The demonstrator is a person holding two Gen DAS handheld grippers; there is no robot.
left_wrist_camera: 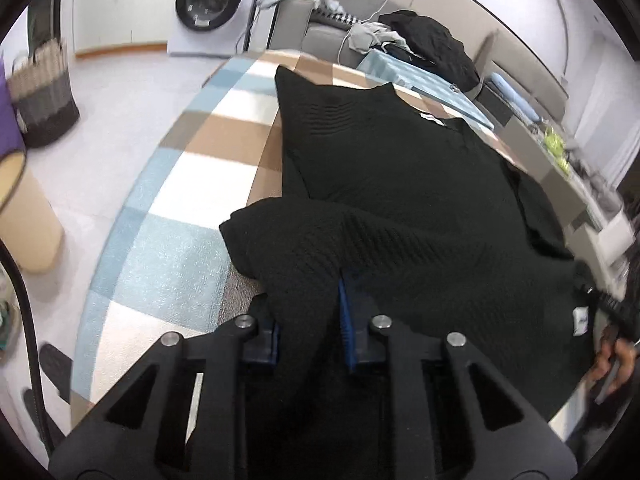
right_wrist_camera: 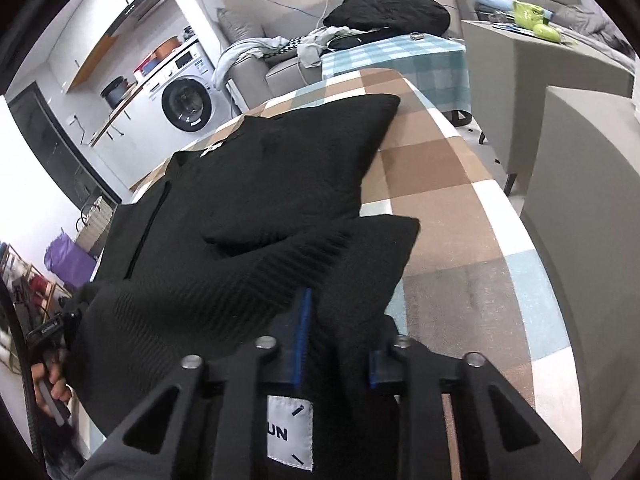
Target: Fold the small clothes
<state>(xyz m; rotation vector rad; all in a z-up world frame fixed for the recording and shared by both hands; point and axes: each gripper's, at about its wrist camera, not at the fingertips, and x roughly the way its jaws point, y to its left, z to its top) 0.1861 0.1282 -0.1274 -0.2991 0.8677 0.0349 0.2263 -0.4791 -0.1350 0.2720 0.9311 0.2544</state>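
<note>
Your left claw (left_wrist_camera: 310,320) is clamped on the near hem of the black sweater (left_wrist_camera: 400,168); the knit bunches between its blue pads (left_wrist_camera: 345,320) and drapes back over the claw's frame. Ahead of that claw, the sweater lies spread on the checked cloth (left_wrist_camera: 192,184) that covers the table, a sleeve folded over to the claw's left and a small white neck label (left_wrist_camera: 432,119) farther ahead. At the far right of that claw's view, your other hand (left_wrist_camera: 612,364) shows at the edge.

Your right claw (right_wrist_camera: 338,344) is likewise clamped on the sweater's (right_wrist_camera: 256,184) hem, fabric pinched between its pads (right_wrist_camera: 304,336), with a white label (right_wrist_camera: 289,432) hanging just behind them. A sleeve lies ahead and to that claw's right. Your left hand (right_wrist_camera: 50,384) sits low at its left.

Well beyond both claws stands a washing machine (left_wrist_camera: 212,4).
</note>
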